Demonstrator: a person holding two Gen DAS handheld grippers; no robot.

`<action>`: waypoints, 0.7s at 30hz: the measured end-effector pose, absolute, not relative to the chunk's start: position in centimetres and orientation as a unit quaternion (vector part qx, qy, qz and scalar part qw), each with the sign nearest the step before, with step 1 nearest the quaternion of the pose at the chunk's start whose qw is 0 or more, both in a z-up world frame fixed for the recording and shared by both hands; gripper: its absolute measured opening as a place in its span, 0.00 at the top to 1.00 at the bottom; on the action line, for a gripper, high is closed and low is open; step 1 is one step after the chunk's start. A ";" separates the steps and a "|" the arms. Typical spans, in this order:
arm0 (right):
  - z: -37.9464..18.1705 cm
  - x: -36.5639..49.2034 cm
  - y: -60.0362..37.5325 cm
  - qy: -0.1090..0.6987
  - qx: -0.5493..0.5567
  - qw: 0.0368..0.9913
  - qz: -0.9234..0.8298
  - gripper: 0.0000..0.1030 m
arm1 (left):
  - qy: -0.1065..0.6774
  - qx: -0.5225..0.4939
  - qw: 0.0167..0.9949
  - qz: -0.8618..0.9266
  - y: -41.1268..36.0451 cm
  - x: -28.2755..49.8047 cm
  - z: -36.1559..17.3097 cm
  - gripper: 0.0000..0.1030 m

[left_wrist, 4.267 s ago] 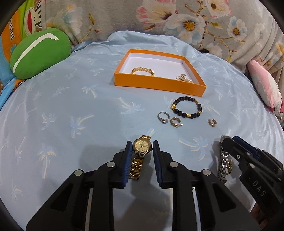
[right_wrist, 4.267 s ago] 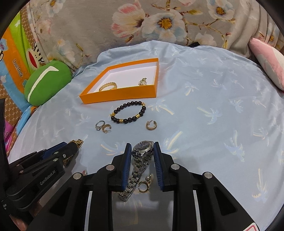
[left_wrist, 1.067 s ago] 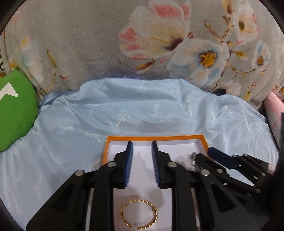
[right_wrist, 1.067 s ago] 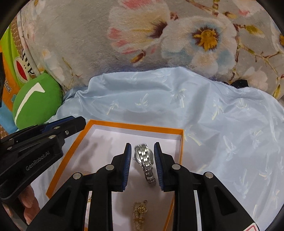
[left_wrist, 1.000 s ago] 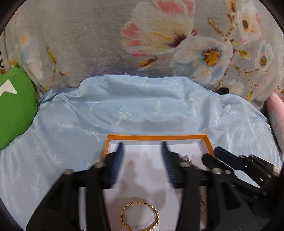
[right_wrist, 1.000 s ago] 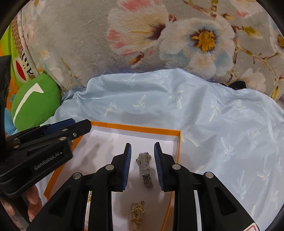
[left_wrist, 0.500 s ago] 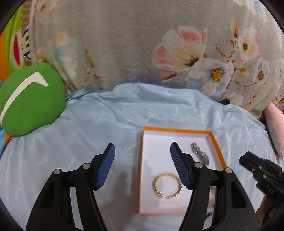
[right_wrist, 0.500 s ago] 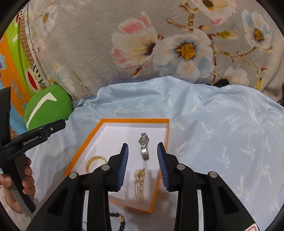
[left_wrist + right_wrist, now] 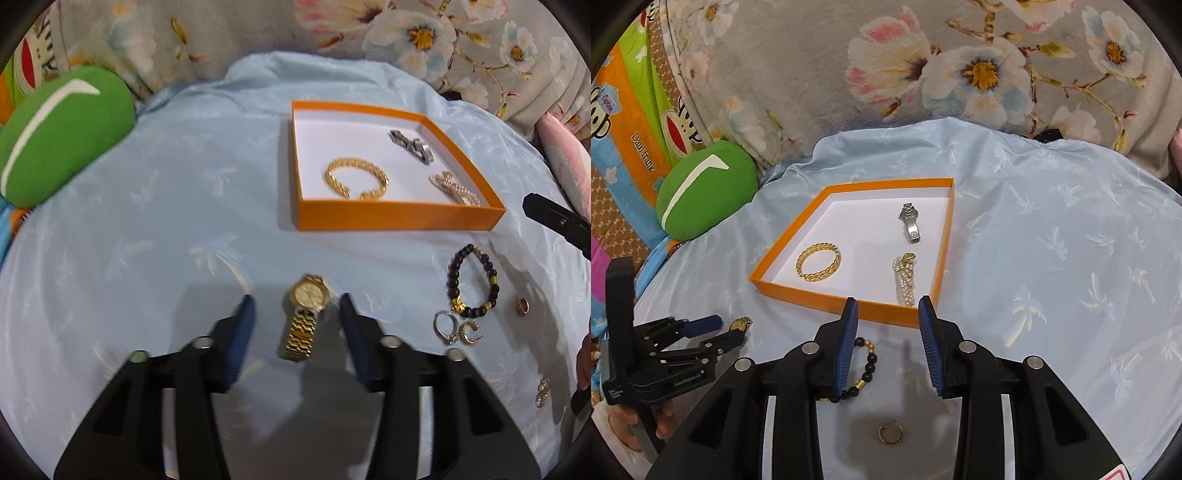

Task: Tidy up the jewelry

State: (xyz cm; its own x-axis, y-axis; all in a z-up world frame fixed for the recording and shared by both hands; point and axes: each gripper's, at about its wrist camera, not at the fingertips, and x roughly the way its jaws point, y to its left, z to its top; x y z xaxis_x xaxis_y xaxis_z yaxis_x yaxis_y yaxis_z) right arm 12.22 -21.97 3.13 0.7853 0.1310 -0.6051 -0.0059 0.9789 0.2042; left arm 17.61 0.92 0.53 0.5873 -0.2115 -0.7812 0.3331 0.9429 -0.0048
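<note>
one round-faced gold link watch [image 9: 307,308]

You have one orange box [image 9: 391,218] holding three pieces: one gold chain bracelet [image 9: 356,178], one silver watch [image 9: 412,145], one pearl piece [image 9: 454,188]. Outside on the cloth you have one gold watch [image 9: 306,317], one dark bead bracelet [image 9: 472,282], one silver ring [image 9: 445,326], two gold hoop earrings [image 9: 467,333] [image 9: 522,305], one small dangling piece [image 9: 541,392].
</note>
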 end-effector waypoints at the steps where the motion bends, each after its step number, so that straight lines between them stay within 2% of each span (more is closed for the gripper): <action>1: 3.1 12.2 -21.8 0.326 0.094 0.940 0.037 0.68 | 0.422 0.077 0.891 -0.151 0.7 17.5 0.5 0.67; 2: 3.1 12.2 -21.6 0.327 0.092 0.940 0.037 0.68 | 0.421 0.080 0.891 -0.152 0.5 17.4 0.5 0.69; 3: 3.0 12.2 -21.5 0.327 0.091 0.940 0.038 0.68 | 0.420 0.079 0.890 -0.156 0.4 17.3 0.5 0.77; 4: 3.0 12.2 -21.4 0.328 0.091 0.940 0.038 0.68 | 0.419 0.078 0.891 -0.157 0.3 17.3 0.5 0.78; 8: 3.0 12.3 -21.5 0.326 0.093 0.940 0.037 0.68 | 0.410 0.077 0.893 -0.166 -0.3 17.0 1.1 0.78; 13: 3.1 13.0 -22.3 0.326 0.096 0.940 0.029 0.68 | 0.386 0.067 0.901 -0.186 -1.1 17.5 4.4 0.78; 21: 2.5 14.1 -22.6 0.333 0.103 0.937 0.026 0.68 | 0.326 0.057 0.924 -0.192 -6.5 24.4 9.9 0.78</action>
